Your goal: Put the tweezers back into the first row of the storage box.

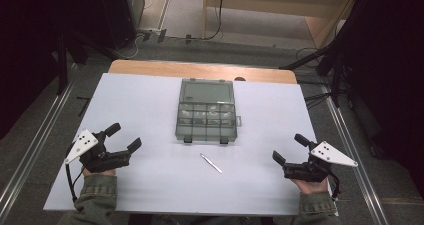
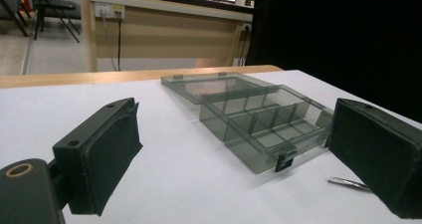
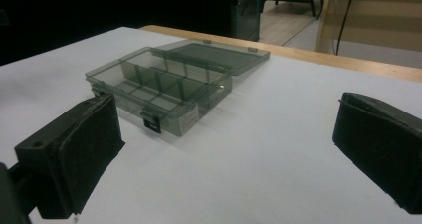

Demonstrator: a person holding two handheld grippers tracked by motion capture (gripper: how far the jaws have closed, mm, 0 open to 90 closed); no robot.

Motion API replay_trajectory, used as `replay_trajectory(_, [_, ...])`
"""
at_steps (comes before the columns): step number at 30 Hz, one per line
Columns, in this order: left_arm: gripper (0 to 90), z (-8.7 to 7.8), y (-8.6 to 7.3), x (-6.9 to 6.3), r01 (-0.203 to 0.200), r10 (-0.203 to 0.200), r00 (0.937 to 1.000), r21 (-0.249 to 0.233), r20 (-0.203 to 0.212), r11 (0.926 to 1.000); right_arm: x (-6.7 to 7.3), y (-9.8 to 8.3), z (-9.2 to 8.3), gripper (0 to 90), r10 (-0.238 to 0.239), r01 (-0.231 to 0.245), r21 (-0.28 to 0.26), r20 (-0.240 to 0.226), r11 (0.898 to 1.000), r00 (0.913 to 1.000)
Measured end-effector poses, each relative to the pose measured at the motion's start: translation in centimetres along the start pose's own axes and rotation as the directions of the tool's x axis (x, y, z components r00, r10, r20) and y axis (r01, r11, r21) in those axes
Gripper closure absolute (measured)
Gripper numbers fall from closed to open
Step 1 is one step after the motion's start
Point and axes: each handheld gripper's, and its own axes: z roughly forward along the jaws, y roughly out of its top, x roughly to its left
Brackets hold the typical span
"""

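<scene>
A smoky clear compartment box (image 1: 207,117) lies in the middle of the white table (image 1: 150,185), its lid (image 1: 207,91) flat open behind it. Small pale bits sit in some of its compartments. Metal tweezers (image 1: 211,163) lie on the table just in front of the box. My left gripper (image 1: 123,138) rests at the near left, open and empty, aimed toward the box (image 2: 263,127) and the tweezers' tip (image 2: 348,183). My right gripper (image 1: 290,149) rests at the near right, jaws wide open, nothing between them, facing the box (image 3: 159,87).
A wooden strip (image 1: 200,70) edges the table's far side. Behind it stand a wooden desk (image 1: 280,5) and loose cables on the grey floor. Dark stands flank the table on both sides.
</scene>
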Motion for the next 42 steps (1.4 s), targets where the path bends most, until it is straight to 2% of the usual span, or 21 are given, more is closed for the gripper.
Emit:
replay_trajectory(13, [5.7, 0.4, -0.1, 0.0, -0.007, 0.007, 1.0000, 0.007, 0.001, 1.0000, 0.3, -0.1, -0.1, 0.0, -0.009, 0.009, 0.032, 0.003, 0.999, 1.0000])
replay_trajectory(15, [5.7, 0.6, -0.1, 0.0, 0.004, -0.004, 1.0000, 0.006, 0.008, 1.0000, 0.4, -0.2, -0.2, 0.0, -0.008, 0.008, 0.029, 0.000, 1.000, 1.0000])
replay_trajectory(20, [5.7, 0.9, 0.0, -0.1, -0.002, 0.001, 0.9999, 0.009, 0.014, 1.0000, 0.6, -0.2, -0.1, 0.0, -0.006, 0.006, 0.060, -0.001, 0.998, 1.0000])
replay_trajectory(22, [5.8, 0.9, 0.0, 0.0, 0.005, -0.006, 0.9995, 0.006, 0.030, 1.0000, 0.7, -0.2, 0.1, 0.0, -0.006, 0.006, 0.076, -0.003, 0.997, 1.0000])
replay_trajectory(28, [5.7, 1.1, 0.0, 0.3, 0.023, -0.024, 0.9991, 0.004, 0.036, 0.9997, 1.1, 0.0, 1.0, 0.0, -0.017, 0.018, 0.143, -0.009, 0.990, 0.9998])
replay_trajectory(35, [5.7, 1.0, -0.1, 0.3, 0.016, -0.017, 0.9995, 0.019, 0.025, 0.9997, 2.0, 0.5, 2.1, 0.0, -0.052, 0.057, 0.183, -0.029, 0.981, 0.9982])
replay_trajectory(37, [5.7, 1.1, -0.1, 0.3, 0.016, -0.017, 0.9995, 0.030, 0.025, 0.9994, 2.2, 0.6, 2.7, 0.0, -0.050, 0.063, 0.211, -0.065, 0.975, 0.9966])
replay_trajectory(39, [5.8, 1.1, -0.1, 0.4, 0.015, -0.016, 0.9996, 0.034, 0.025, 0.9993, 2.3, 0.6, 2.9, 0.0, -0.049, 0.064, 0.221, -0.071, 0.973, 0.9962])
replay_trajectory(40, [5.8, 1.2, -0.1, 0.4, 0.017, -0.018, 0.9996, 0.036, 0.024, 0.9992, 2.5, 0.5, 3.5, 0.0, -0.061, 0.082, 0.255, -0.088, 0.963, 0.9943])
replay_trajectory(42, [5.7, 1.2, -0.1, 0.4, 0.016, -0.017, 0.9996, 0.036, 0.022, 0.9992, 2.6, 0.5, 3.7, 0.0, -0.067, 0.089, 0.263, -0.091, 0.961, 0.9936])
